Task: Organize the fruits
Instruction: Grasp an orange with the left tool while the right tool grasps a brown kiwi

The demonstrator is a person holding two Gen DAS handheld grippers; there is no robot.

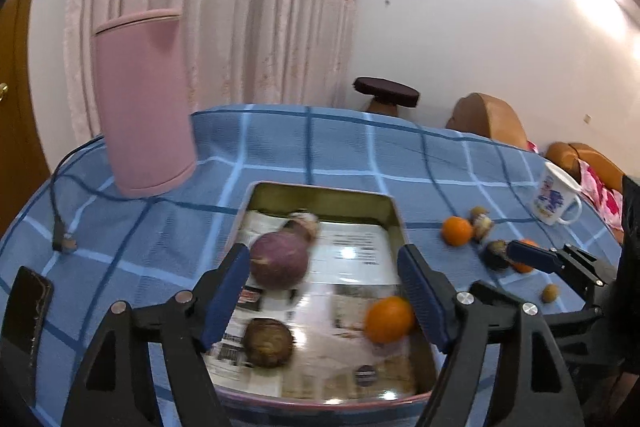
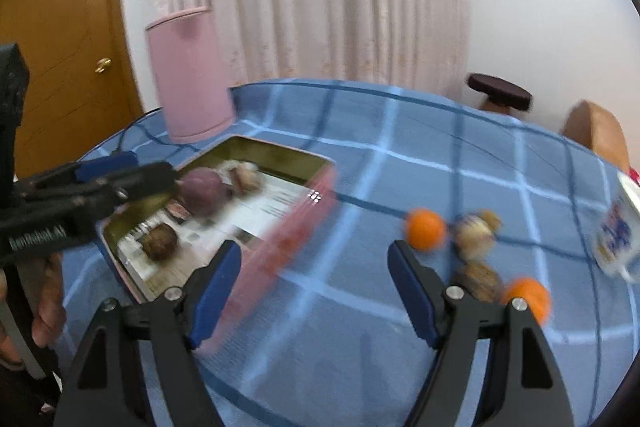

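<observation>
A metal tray (image 1: 394, 213) lined with newspaper sits on the blue checked tablecloth. In it lie a purple round fruit (image 1: 279, 261), a brown fruit (image 1: 268, 342), an orange (image 1: 389, 319) and a pale fruit (image 1: 306, 223) at the back. My left gripper (image 1: 324, 295) is open above the tray, empty. On the cloth to the right lie an orange (image 2: 426, 229), a second orange (image 2: 528, 299), a pale fruit (image 2: 476, 235) and a brown fruit (image 2: 480, 283). My right gripper (image 2: 314, 291) is open and empty over the cloth between the tray (image 2: 320, 163) and these fruits.
A pink cylinder container (image 1: 142, 103) stands at the back left of the table. A white printed mug (image 1: 554, 201) stands at the far right. A dark phone (image 1: 26, 315) and a black cable (image 1: 60, 187) lie at the left. A small fruit (image 1: 550, 293) lies near the right edge.
</observation>
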